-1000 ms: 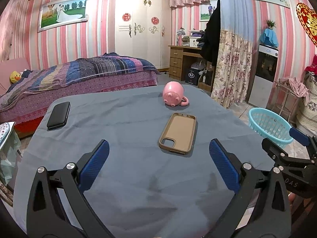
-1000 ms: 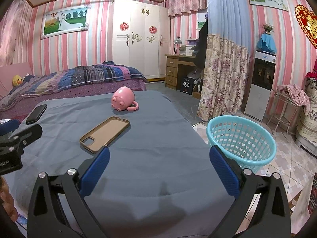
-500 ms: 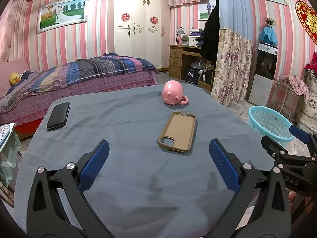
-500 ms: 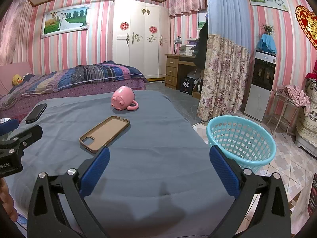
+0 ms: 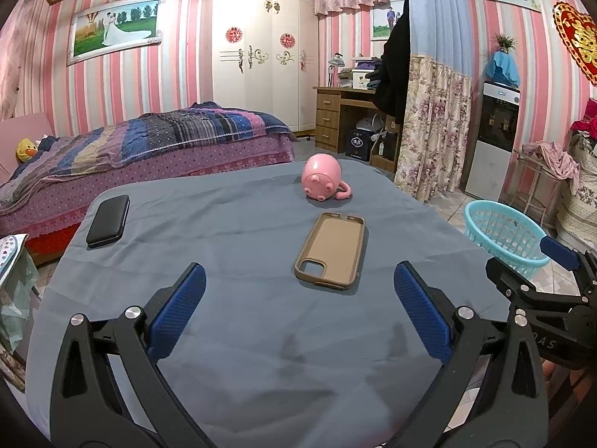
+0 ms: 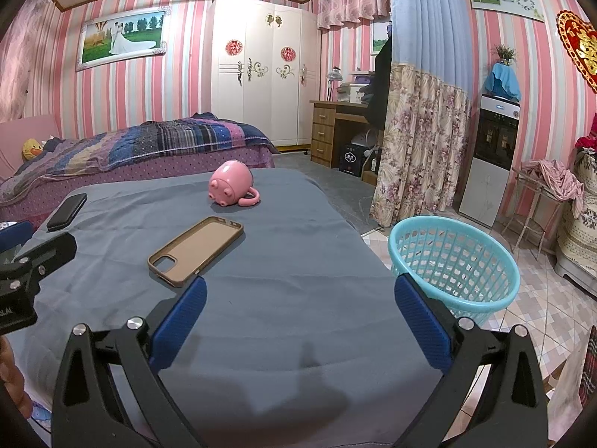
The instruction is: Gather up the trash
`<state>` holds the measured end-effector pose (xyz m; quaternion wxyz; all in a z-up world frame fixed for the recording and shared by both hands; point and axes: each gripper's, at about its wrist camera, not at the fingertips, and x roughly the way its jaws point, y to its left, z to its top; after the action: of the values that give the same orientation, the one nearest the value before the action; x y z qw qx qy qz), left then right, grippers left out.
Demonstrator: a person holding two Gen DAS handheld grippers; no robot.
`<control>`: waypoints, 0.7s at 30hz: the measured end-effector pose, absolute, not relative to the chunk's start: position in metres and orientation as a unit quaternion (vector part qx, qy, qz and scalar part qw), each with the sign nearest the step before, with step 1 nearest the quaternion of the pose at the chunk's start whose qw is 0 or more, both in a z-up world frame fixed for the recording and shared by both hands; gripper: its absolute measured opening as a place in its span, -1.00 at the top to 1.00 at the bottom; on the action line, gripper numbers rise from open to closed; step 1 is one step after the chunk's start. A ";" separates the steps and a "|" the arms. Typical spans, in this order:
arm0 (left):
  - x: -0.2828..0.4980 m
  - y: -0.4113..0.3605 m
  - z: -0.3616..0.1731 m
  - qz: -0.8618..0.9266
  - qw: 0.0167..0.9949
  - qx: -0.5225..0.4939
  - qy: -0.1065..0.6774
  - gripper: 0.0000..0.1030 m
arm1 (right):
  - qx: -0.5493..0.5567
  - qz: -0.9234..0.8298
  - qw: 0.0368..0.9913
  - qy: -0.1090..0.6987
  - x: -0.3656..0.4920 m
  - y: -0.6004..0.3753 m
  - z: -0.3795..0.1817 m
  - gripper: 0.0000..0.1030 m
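Little has moved since a second ago: both views have drifted only slightly, and every item keeps its spot on the tabletop [image 5: 231, 336].

Left to right. Black case [image 5: 108, 221] lies flat near the far-left corner. Brown phone case [image 5: 331, 251] lies open side up near the middle, camera cut-out toward the cameras. Pink pig mug [image 5: 324, 183] lies tipped on its side at the far edge, handle resting on the cloth. Turquoise basket [image 6: 453, 266] stands on the floor just off the tabletop's right edge, likely set there so that things can be dropped in over the edge.

Left claw [image 5: 298, 308]: blue pads wide apart, nothing between them, held low over the near cloth. Right claw [image 6: 300, 315]: likewise spread and empty, basket just beyond its right pad.

Task's thing: no obvious trash on the cloth. Through the basket's mesh I cannot make out any contents; its bottom is hidden. So the scene fits either trash already in the basket or the tabletop items being the things to collect.

Cut off: the near edge of the tabletop, behind the claw frames.
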<state>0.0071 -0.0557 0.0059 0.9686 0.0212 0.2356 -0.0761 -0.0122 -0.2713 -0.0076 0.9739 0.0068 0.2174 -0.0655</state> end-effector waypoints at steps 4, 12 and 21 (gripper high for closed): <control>0.007 -0.056 0.006 -0.079 0.968 0.022 0.238 -0.90 | 0.007 -0.065 0.974 0.218 -0.012 -0.271 -0.007 -0.91; 0.004 -0.057 0.005 -0.080 0.968 0.026 0.236 -0.90 | 0.007 -0.065 0.974 0.217 -0.012 -0.273 -0.008 -0.91; 0.004 -0.056 0.006 -0.081 0.968 0.026 0.237 -0.90 | 0.007 -0.065 0.974 0.218 -0.012 -0.273 -0.008 -0.91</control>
<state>0.0041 -0.0565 0.0057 0.9678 0.0260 0.2369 -0.0815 -0.0120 -0.2729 -0.0078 0.9737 0.0068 0.2182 -0.0651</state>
